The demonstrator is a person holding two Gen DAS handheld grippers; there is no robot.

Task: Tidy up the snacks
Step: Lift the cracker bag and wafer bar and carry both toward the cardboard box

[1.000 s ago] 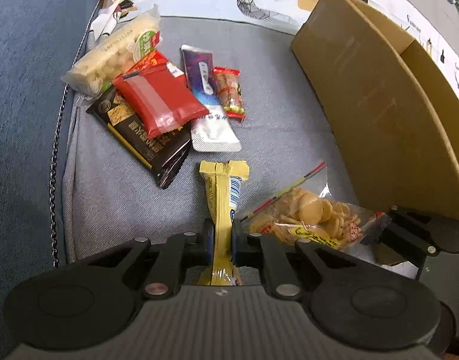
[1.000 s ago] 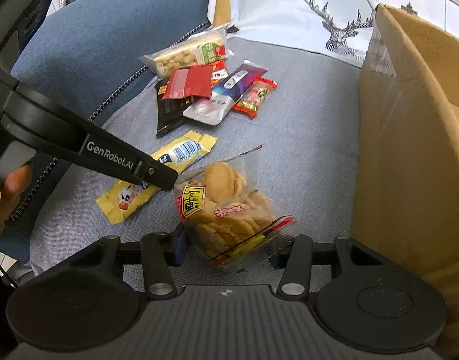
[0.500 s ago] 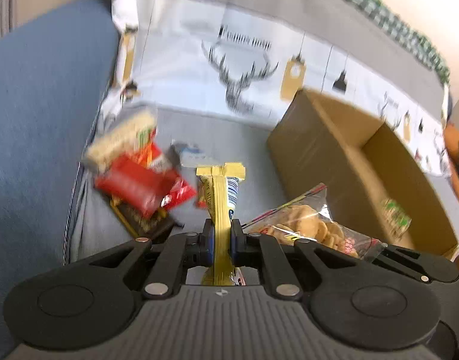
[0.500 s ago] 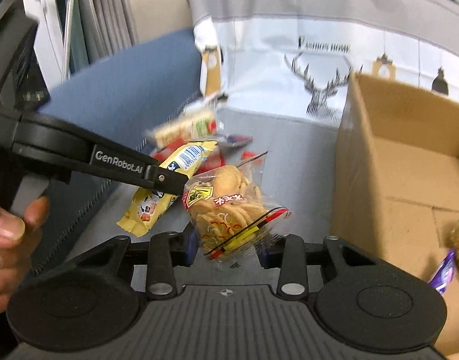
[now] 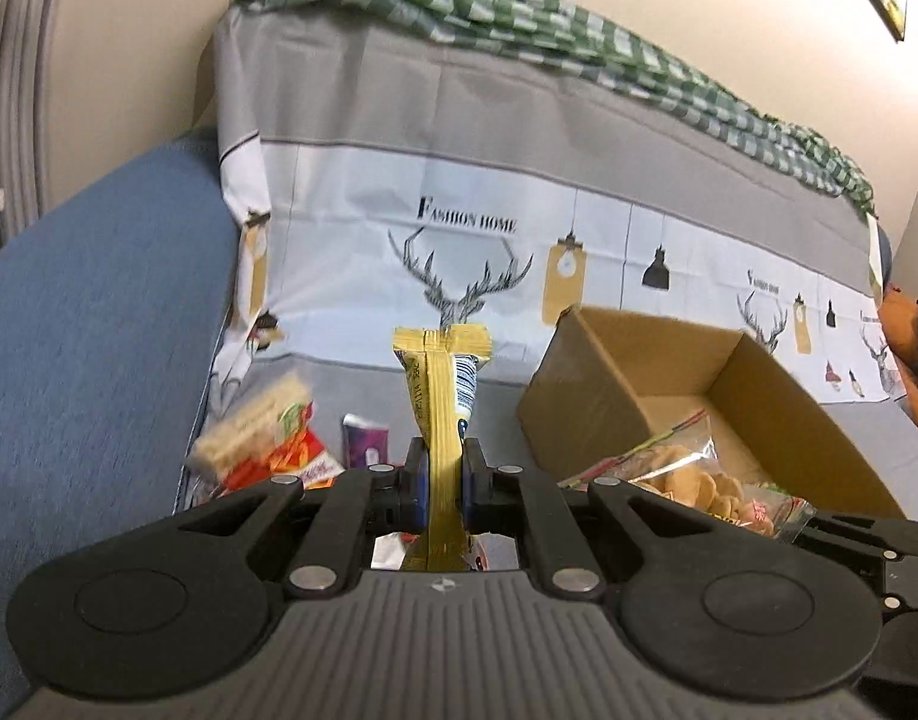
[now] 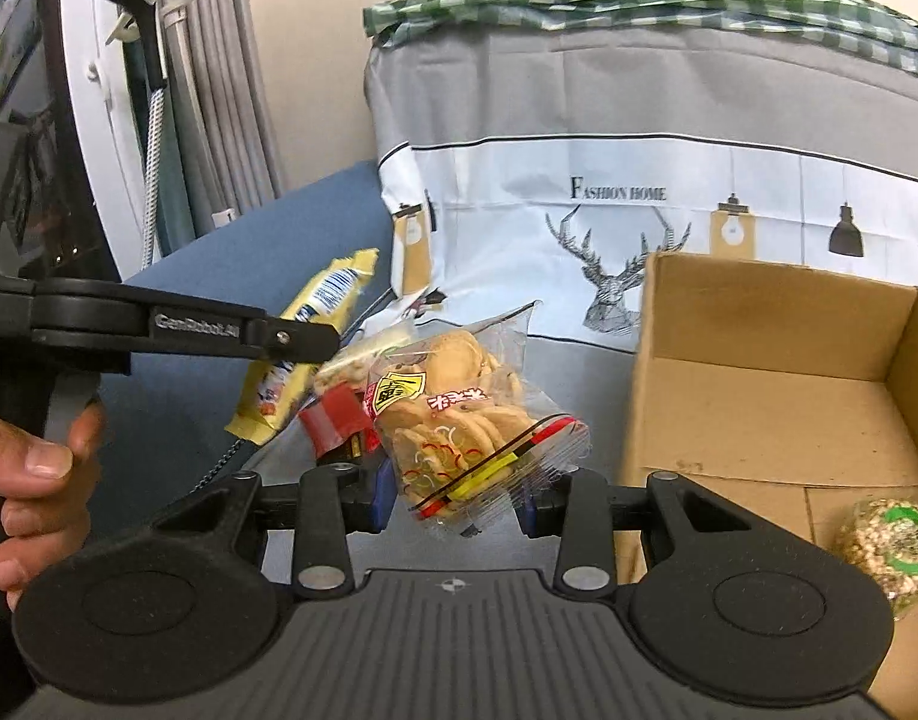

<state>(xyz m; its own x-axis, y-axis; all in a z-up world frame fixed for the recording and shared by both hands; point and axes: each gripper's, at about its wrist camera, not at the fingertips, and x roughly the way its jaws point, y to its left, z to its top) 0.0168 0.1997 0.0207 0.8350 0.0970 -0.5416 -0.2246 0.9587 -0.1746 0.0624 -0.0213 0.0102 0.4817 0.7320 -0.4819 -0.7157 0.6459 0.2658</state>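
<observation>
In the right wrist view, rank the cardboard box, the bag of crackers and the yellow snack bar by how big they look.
1. cardboard box
2. bag of crackers, though it sits closest to the camera, which inflates it
3. yellow snack bar, partly hidden behind the left gripper

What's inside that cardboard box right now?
The cardboard box holds one round seeded snack with a green label near its front corner. Otherwise bare floor shows; the gripper body hides the nearest part.

My own housing hides the lower end of the yellow wrapper [image 5: 438, 420] and most of the snack pile [image 5: 267, 450], which is blurred. The cracker bag [image 6: 459, 420] covers the red packet [image 6: 333, 420] behind it. The frame edge cuts off the cardboard box [image 6: 777, 414] on its right.
</observation>
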